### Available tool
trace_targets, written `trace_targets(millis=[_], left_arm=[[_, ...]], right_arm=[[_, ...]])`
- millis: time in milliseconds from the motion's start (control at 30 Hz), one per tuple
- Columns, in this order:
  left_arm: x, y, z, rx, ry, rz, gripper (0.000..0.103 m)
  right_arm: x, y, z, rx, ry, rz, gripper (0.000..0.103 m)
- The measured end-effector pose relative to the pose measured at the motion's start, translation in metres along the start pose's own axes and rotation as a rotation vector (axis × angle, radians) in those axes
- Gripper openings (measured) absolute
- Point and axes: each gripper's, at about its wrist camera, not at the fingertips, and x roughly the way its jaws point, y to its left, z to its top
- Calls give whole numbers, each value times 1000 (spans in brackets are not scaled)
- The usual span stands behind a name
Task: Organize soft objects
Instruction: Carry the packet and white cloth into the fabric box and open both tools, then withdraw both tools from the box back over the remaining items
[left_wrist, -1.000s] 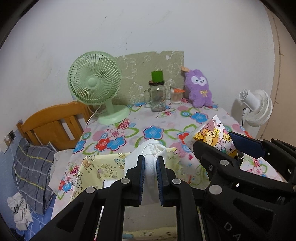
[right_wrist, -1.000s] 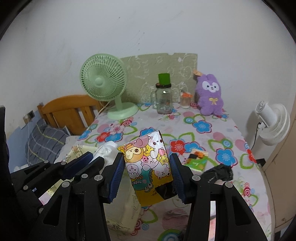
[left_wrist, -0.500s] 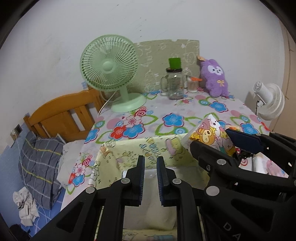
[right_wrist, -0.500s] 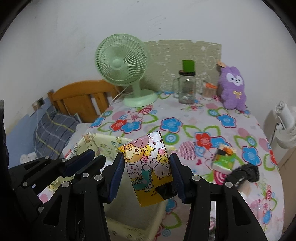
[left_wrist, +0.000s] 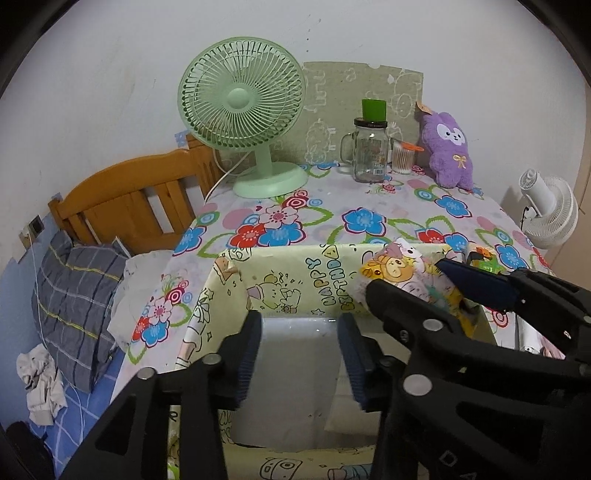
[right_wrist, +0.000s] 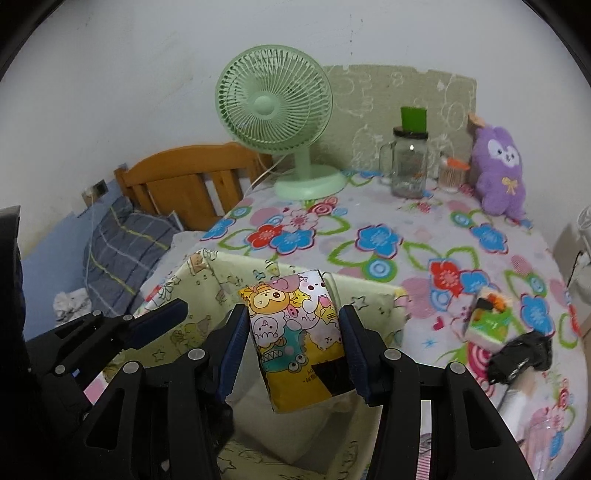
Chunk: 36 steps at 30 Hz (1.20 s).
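Note:
My left gripper (left_wrist: 299, 354) is open and empty, low inside the pale yellow cartoon-print fabric bin (left_wrist: 280, 280); a white soft item (left_wrist: 295, 387) lies on the bin floor under it. My right gripper (right_wrist: 291, 350) is shut on a cartoon-print tissue pack (right_wrist: 299, 336) and holds it over the bin (right_wrist: 207, 280); the pack also shows in the left wrist view (left_wrist: 406, 273). A purple plush bunny (right_wrist: 500, 170) sits at the table's back right. A green tissue pack (right_wrist: 487, 325) and a black crumpled bag (right_wrist: 524, 358) lie right of the bin.
On the flowered tablecloth (left_wrist: 369, 221) stand a green desk fan (left_wrist: 243, 110), a glass jar mug with a green cap (left_wrist: 369, 147) and a small glass (left_wrist: 402, 158). A white clip fan (left_wrist: 550, 214) is at the right edge. A bed with a wooden headboard (left_wrist: 129, 199) lies left.
My left gripper carried the white soft item down into the bin and opened, letting it go. Both grippers moved forward and down over the bin; the right still holds the pack.

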Motion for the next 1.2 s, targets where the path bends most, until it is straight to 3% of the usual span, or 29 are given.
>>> trace_targets(millis=[67, 133, 200, 533, 1200], left_arm=[[0, 1, -1, -6, 9, -18, 67], [-1, -1, -1, -1, 7, -27, 74], [-3, -3, -1, 8, -5, -21, 79], [-8, -23, -1, 56, -12, -25, 99], [-43, -68, -5, 38, -102, -59, 99]], right_arm=[[1, 1, 0, -5, 1, -3, 62], [0, 0, -1, -11, -13, -22, 83], [-2, -1, 0, -14, -38, -49, 90], [-16, -15, -4, -14, -54, -117, 97], [-71, -44, -16, -19, -151, -194, 103]])
